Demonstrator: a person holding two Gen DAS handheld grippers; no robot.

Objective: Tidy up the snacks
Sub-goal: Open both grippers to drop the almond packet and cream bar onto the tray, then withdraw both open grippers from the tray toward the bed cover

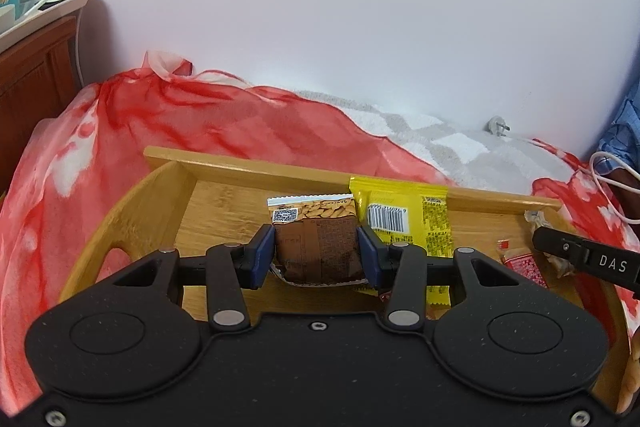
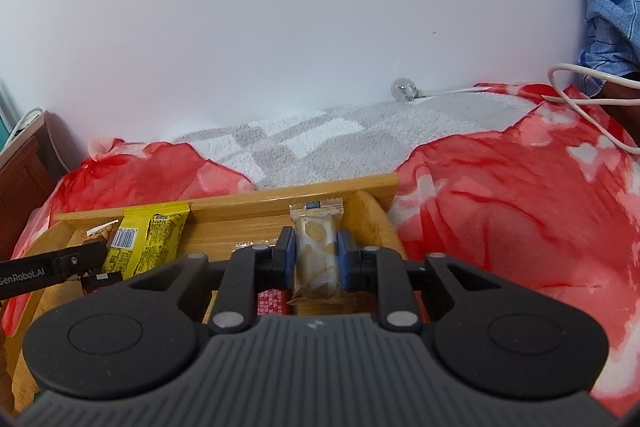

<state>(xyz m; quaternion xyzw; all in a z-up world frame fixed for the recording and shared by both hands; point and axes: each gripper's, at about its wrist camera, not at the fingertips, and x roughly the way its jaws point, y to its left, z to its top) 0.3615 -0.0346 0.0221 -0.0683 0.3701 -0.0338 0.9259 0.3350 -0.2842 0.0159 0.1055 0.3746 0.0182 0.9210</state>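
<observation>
From the left wrist view, the left hand-held gripper (image 1: 318, 253) has its blue pads (image 1: 262, 255) pressed against both sides of a brown peanut pack (image 1: 316, 247), which it holds over the floor of a wooden tray (image 1: 224, 203). The pack's far end, printed with peanuts and a QR code, points toward the tray's back wall. Just to its right a yellow pack (image 1: 416, 223) lies in the tray with its barcode side up, its far end leaning on the back wall. Further right a small red packet (image 1: 524, 267) lies in the tray, and the black finger of the right hand-held gripper (image 1: 584, 259) reaches in from the edge, its far end out of sight here. The tray sits on a red and white cloth (image 1: 100, 147) spread over a grey checked towel (image 1: 436, 139); a white plug (image 1: 498, 127) lies by the wall. From the right wrist view, the right hand-held gripper (image 2: 316, 257) is closed on a pale snack bar (image 2: 316, 247) in a clear wrapper, held lengthwise between the pads above the tray's (image 2: 248, 223) right end, close to the back wall. Under it the red packet (image 2: 272, 303) peeks out. To the left stands the yellow pack (image 2: 150, 239), and the left hand-held gripper's (image 2: 86, 259) finger comes in beside it with a corner of the peanut pack (image 2: 100, 231) showing behind it.
</observation>
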